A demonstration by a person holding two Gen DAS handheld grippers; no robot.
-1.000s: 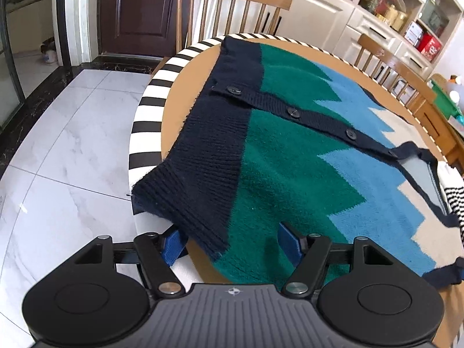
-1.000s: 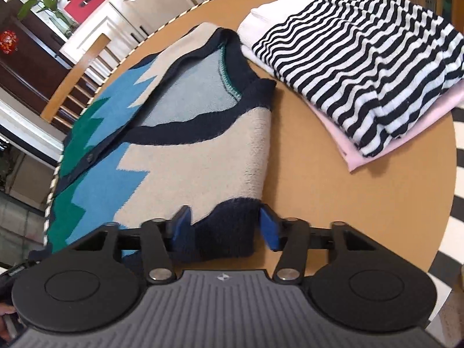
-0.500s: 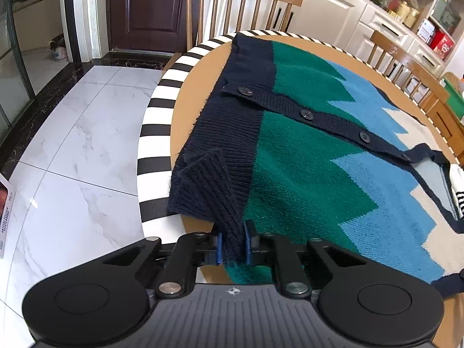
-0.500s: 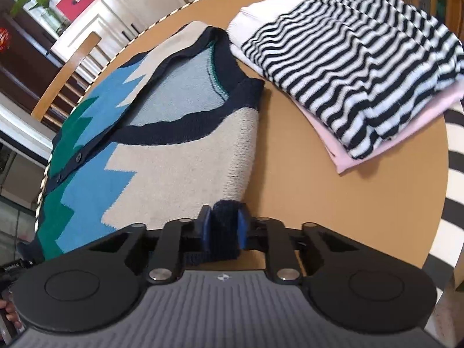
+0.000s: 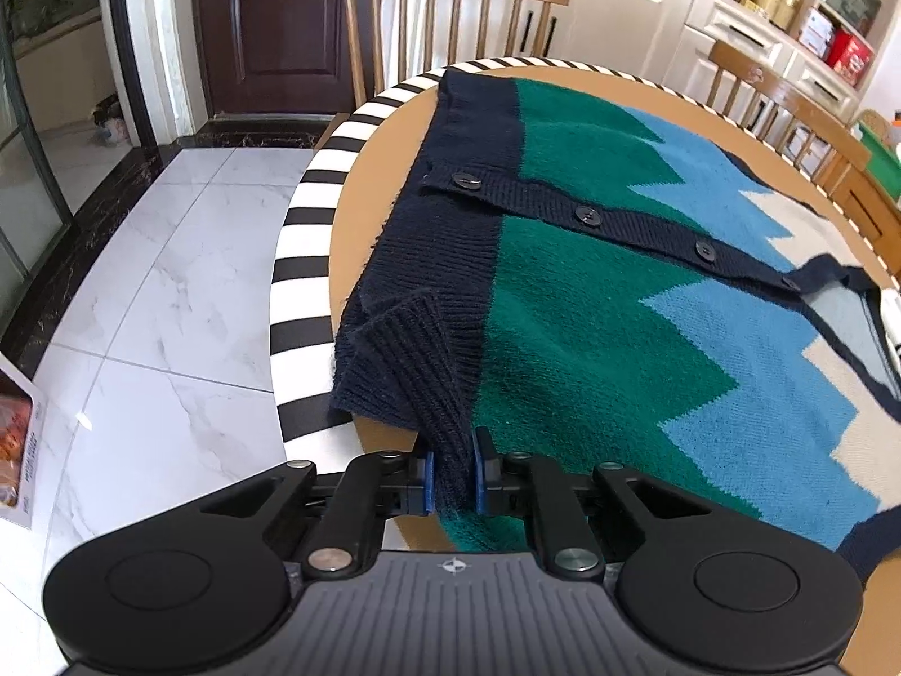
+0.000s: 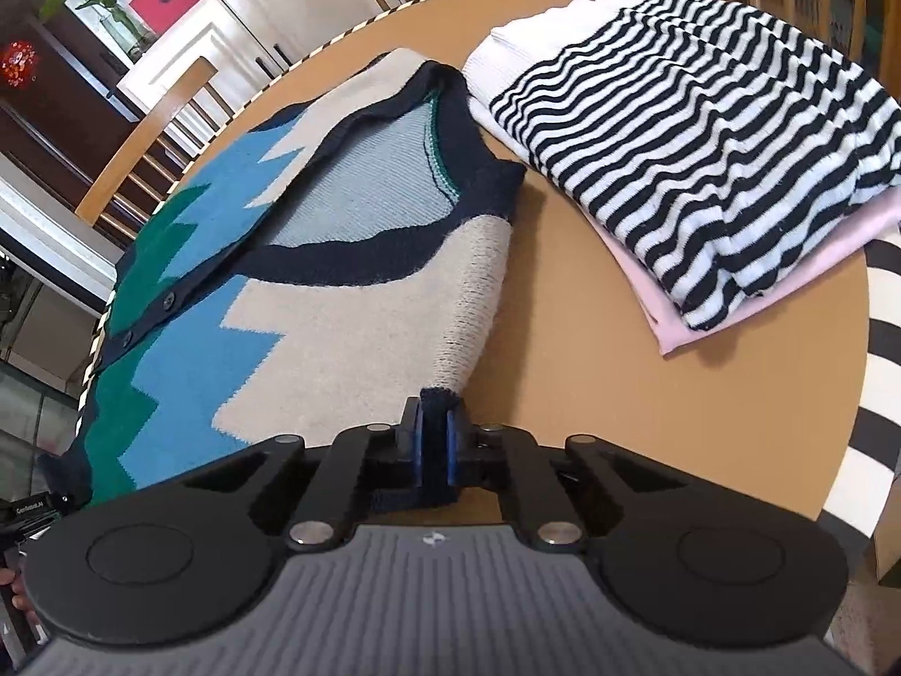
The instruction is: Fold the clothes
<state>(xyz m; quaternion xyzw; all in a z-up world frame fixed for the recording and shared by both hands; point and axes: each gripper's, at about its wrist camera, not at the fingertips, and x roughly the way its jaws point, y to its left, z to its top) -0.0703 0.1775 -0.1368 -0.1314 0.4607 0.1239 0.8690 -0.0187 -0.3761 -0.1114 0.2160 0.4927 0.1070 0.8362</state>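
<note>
A knitted cardigan in navy, green, blue and cream lies spread on the round table, buttoned, hem at the left, neckline at the right. My left gripper is shut on the navy ribbed hem corner at the near edge, which is lifted and bunched. In the right wrist view the cardigan shows its cream shoulder end. My right gripper is shut on the navy edge at the near shoulder corner, raised a little off the table.
A folded stack, a black-and-white striped top on a pink garment, lies at the table's right side. Wooden chairs stand round the far side. The table rim is black-and-white striped; tiled floor lies to the left.
Both grippers closed from open onto the cardigan's near edge: left on the hem corner, right on the shoulder corner. Both corners have since lifted slightly.
</note>
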